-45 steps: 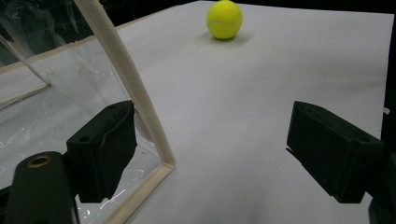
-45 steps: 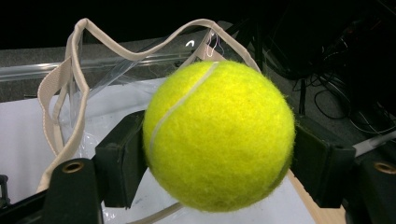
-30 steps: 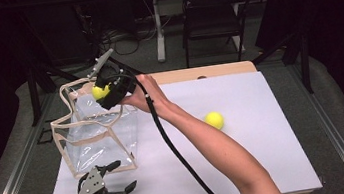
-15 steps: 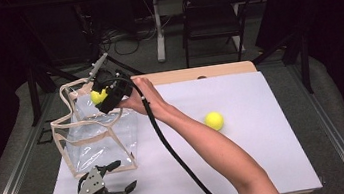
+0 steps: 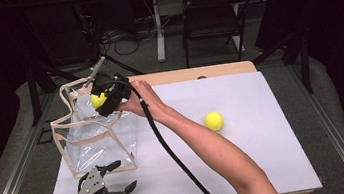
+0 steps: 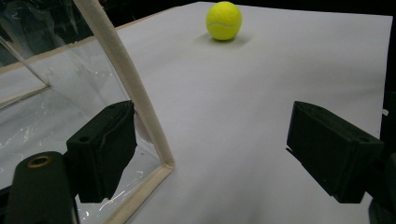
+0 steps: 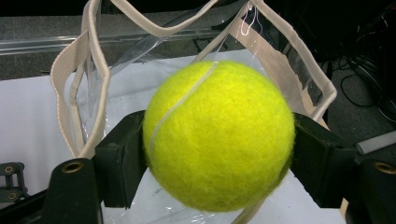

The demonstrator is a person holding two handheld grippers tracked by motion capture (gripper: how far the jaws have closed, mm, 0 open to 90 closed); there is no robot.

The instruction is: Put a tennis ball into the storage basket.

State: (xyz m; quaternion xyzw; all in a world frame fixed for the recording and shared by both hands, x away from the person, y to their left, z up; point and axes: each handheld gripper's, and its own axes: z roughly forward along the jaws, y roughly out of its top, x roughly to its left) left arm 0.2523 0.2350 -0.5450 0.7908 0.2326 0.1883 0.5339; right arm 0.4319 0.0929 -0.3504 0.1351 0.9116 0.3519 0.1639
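Observation:
My right gripper [image 5: 101, 97] is shut on a yellow tennis ball [image 5: 98, 100] and holds it over the open mouth of a clear bag with beige trim [image 5: 95, 137]. In the right gripper view the ball [image 7: 219, 135] sits between both pads, with the bag's rim [image 7: 70, 70] just behind it. A second tennis ball [image 5: 214, 121] lies on the white table to the right. My left gripper [image 5: 120, 177] rests near the front edge, open. The bag's corner trim [image 6: 135, 93] stands just inside its left jaw, and the loose ball [image 6: 224, 20] lies far ahead.
The white tabletop [image 5: 268, 155] stretches bare to the right and front of the bag. The right gripper's black cable [image 5: 166, 148] trails along the forearm. A wooden strip [image 5: 197, 73] edges the far side, with a chair [image 5: 210, 21] and cables on the floor beyond.
The right gripper with its ball has sunk slightly toward the bag's mouth. The left gripper and the loose ball have not moved.

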